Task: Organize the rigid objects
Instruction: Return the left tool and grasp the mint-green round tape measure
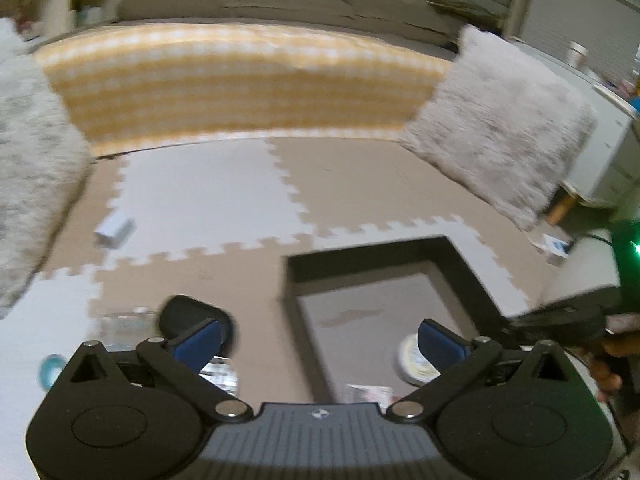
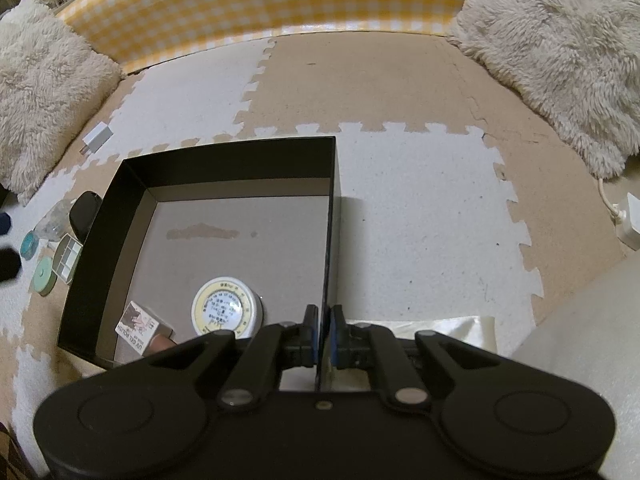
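A black open box [image 2: 224,160] sits on the foam mat; it also shows in the left wrist view [image 1: 400,256]. Inside lie a round white jar [image 2: 226,312] and a small UV gel polish carton [image 2: 138,326]. My right gripper [image 2: 324,332] is shut on the box's right wall near its front corner. My left gripper [image 1: 320,340] is open and empty, hovering over the box's left wall. A black oval case [image 1: 192,316] lies just behind its left finger. Left of the box lie teal round tins [image 2: 42,276], a small divided tray [image 2: 66,260] and a clear item [image 2: 52,220].
A small white adapter [image 2: 96,138] lies on the mat far left. Fluffy cushions [image 2: 560,60] flank a yellow checked cushion [image 2: 260,0] at the back. A white power strip [image 2: 630,220] lies at the right. A white cloth [image 2: 460,328] lies by the box.
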The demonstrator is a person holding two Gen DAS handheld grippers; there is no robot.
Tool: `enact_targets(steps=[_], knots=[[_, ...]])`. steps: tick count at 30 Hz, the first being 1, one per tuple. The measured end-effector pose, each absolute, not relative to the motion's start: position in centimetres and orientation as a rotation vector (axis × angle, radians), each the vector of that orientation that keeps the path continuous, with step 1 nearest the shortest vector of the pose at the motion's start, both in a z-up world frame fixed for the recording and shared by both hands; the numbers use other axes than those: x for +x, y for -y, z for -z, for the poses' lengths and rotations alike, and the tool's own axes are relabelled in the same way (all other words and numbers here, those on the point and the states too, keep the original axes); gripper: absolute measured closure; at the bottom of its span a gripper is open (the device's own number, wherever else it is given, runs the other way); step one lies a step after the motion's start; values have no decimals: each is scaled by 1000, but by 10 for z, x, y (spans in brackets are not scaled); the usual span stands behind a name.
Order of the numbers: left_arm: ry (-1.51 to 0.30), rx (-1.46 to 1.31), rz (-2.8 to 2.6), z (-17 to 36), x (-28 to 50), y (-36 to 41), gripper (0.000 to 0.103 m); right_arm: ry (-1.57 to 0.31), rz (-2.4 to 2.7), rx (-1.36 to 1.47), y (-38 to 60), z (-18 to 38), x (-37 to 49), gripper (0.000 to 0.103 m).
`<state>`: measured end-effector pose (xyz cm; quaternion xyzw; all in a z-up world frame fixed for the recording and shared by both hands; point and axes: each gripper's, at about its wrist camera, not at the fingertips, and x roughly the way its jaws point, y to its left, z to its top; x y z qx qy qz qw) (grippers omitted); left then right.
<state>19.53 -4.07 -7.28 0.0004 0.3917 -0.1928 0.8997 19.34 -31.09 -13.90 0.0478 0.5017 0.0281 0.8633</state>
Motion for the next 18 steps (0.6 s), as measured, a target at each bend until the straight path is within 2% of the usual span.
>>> enact_targets(steps=[8,18], knots=[[-815,44,276,71,212,-6,0,-1053,-62,96,311,139,193,97],[-992,114,113,109,232,-53,0,-1053,-62,94,310,139,193,97]])
